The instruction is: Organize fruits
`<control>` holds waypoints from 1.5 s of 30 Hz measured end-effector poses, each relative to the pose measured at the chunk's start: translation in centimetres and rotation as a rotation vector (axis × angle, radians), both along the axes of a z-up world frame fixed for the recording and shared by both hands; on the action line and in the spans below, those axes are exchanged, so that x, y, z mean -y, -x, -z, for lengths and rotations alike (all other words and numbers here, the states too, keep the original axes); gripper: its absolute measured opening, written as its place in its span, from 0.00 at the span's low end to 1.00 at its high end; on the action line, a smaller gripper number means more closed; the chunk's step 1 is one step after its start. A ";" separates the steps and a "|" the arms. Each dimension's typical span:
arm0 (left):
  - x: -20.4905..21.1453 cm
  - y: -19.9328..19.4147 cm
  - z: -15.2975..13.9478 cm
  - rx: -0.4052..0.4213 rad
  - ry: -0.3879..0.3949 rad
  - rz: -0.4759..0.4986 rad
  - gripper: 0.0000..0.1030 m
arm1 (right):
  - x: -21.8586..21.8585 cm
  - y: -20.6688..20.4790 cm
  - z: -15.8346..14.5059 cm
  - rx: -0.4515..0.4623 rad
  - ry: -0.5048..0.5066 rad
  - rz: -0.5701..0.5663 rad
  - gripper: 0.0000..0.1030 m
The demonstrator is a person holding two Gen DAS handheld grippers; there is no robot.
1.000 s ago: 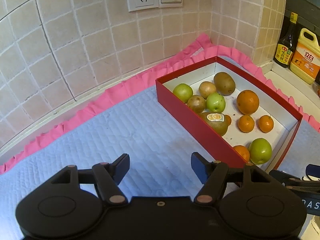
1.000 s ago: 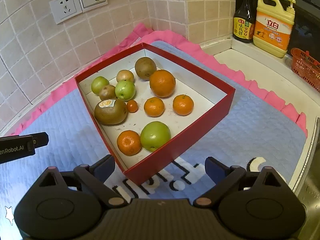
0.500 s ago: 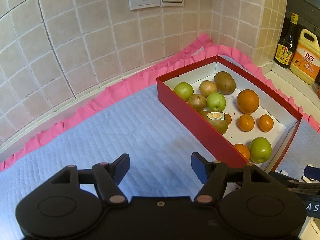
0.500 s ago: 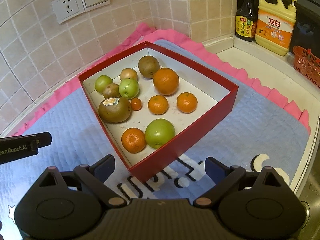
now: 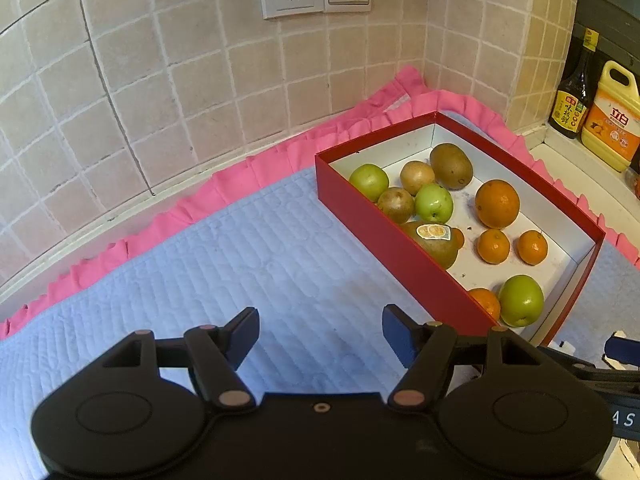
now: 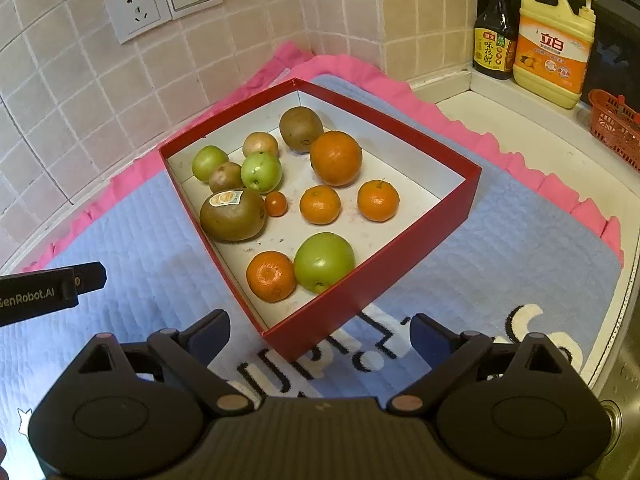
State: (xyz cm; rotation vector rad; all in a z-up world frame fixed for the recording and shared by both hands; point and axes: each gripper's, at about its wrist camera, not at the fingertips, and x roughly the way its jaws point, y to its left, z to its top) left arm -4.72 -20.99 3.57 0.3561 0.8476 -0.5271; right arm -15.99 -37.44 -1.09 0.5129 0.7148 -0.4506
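Note:
A red box (image 6: 372, 280) with a white inside lies on a blue quilted mat (image 6: 500, 264); it also shows at the right of the left wrist view (image 5: 384, 232). In it lie several oranges, among them a big one (image 6: 336, 157), green apples such as the near one (image 6: 323, 262), and brown kiwis, one with a sticker (image 6: 233, 215). My right gripper (image 6: 320, 334) is open and empty, just before the box's near corner. My left gripper (image 5: 320, 332) is open and empty over the bare mat, left of the box.
A tiled wall with two sockets (image 6: 162, 4) stands behind. A dark sauce bottle (image 6: 493, 36) and a yellow detergent jug (image 6: 554, 46) stand on the white counter at the far right, with a red basket (image 6: 614, 126). A steel sink edge (image 6: 624, 376) lies right.
Both views have shifted slightly; the box sits a little further up and right in the right wrist view. Both grippers stay open and empty. The fruits have not moved.

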 end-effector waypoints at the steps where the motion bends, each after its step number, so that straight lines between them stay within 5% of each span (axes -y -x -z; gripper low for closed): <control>1: 0.0 0.0 0.0 0.002 0.000 0.001 0.78 | 0.0 0.0 0.0 0.000 0.000 0.001 0.95; 45: 0.0 0.8 -0.1 0.014 -0.001 0.004 0.84 | -0.4 -0.2 0.1 -0.009 -0.006 -0.009 0.95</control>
